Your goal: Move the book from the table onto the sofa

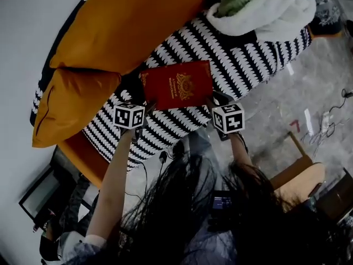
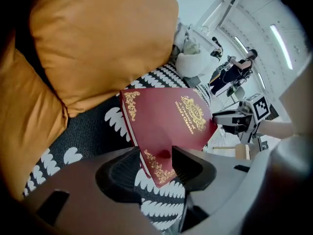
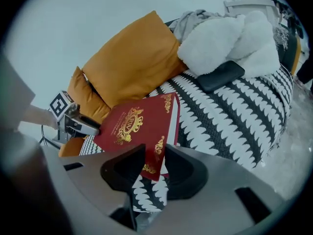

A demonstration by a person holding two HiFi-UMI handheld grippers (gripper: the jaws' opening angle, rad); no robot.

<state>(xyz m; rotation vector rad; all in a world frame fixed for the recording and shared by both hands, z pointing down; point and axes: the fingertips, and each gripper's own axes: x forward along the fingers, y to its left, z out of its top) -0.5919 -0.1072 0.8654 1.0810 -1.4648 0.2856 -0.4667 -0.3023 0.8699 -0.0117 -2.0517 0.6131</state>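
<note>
Red gold-stamped book (image 1: 177,85) held over the black-and-white patterned sofa (image 1: 242,65) seat, left gripper (image 2: 159,156) clamped on one near corner, right gripper (image 3: 154,163) clamped on the other — orange cushions (image 1: 132,21) just behind, white fleece blanket (image 1: 276,12) further along.

The black-and-white seat of the sofa (image 1: 242,65) lies bare along its middle stretch, under the book (image 1: 177,84) clamped by the left claw (image 2: 161,163) and the right claw (image 3: 154,163). Two orange cushions (image 1: 132,21) close off the left side and back. A white fleece blanket (image 1: 270,10) and a dark flat object (image 3: 220,76) occupy the right end.
</note>
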